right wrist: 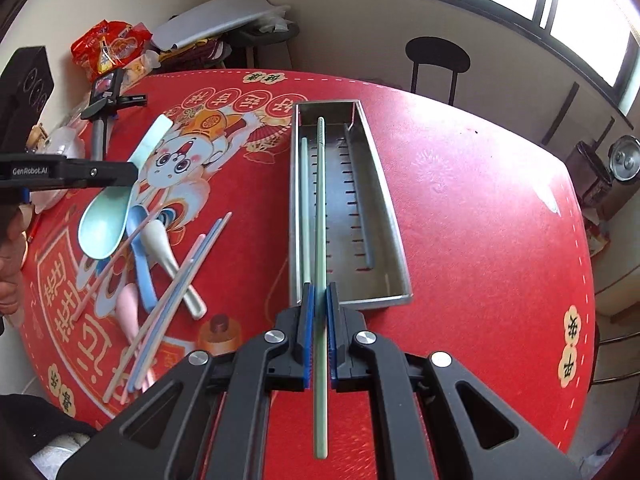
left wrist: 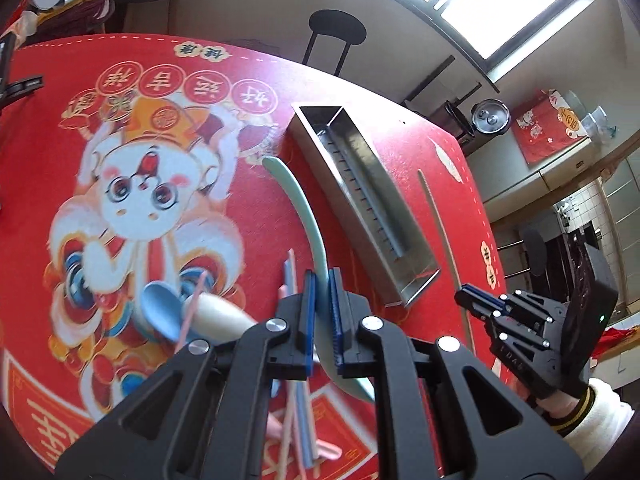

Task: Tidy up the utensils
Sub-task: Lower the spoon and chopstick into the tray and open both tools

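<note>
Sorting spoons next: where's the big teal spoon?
Held in the left gripper, the teal spoon hangs over the utensil pile, left of the metal tray.

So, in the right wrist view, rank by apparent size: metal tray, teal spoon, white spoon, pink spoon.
1. metal tray
2. teal spoon
3. white spoon
4. pink spoon, though partly hidden under chopsticks, so unsure against the white one.

Worktop (right wrist: 480, 208) right of steel tray (right wrist: 394, 236) open; left side blocked by utensil pile (right wrist: 160, 264).

Green chopstick (right wrist: 320, 216) over steel tray (right wrist: 394, 240)
</note>
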The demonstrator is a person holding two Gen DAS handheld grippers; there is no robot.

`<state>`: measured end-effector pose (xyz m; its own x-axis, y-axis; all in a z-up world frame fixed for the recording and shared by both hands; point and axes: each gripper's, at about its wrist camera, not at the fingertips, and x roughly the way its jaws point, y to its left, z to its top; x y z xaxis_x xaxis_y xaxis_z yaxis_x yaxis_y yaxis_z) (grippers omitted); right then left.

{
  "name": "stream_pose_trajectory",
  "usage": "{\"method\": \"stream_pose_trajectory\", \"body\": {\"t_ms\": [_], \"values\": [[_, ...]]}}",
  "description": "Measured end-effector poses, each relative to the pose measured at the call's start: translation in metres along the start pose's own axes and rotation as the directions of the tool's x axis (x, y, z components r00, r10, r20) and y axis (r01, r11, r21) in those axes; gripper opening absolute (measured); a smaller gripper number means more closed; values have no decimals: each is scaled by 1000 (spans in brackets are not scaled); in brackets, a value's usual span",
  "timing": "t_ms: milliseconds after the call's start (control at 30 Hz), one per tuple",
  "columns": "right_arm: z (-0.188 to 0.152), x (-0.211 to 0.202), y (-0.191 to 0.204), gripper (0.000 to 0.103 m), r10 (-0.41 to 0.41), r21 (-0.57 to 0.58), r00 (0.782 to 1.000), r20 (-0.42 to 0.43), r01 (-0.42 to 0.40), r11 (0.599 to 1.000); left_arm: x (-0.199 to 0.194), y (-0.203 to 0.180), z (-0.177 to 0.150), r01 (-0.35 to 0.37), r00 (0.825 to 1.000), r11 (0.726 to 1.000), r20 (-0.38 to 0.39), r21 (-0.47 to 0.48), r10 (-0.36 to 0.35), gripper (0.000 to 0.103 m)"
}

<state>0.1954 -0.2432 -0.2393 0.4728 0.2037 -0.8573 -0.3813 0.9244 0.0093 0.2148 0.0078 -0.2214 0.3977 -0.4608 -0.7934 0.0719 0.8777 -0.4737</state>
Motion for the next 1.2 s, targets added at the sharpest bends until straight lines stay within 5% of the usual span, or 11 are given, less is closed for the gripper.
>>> {"method": "stream_pose_trajectory", "body": {"t_ms": [233, 667, 933, 967, 1200], "values": [[38, 36, -32, 6, 18, 9, 999, -34, -18, 1000, 64, -27, 60, 44, 998, 997, -42, -56, -46, 11], [77, 84, -38, 6, 25, -25, 996, -83, -27, 999, 134, -31, 110, -41, 998, 993, -52, -107, 36, 11], [83, 101, -42, 7, 19, -2, 996, -89, -20, 1000, 155, -35, 123, -121, 991, 991, -66, -53, 118, 12], [84, 99, -43, 7, 6, 3, 997, -77, -6, 1000, 156, -36, 123, -133, 989, 990, -65, -50, 130, 19], [88, 72, -49, 9, -9, 25, 1000, -14, 9, 1000, 132, -35, 123, -119, 993, 993, -22, -24, 118, 26]]}}
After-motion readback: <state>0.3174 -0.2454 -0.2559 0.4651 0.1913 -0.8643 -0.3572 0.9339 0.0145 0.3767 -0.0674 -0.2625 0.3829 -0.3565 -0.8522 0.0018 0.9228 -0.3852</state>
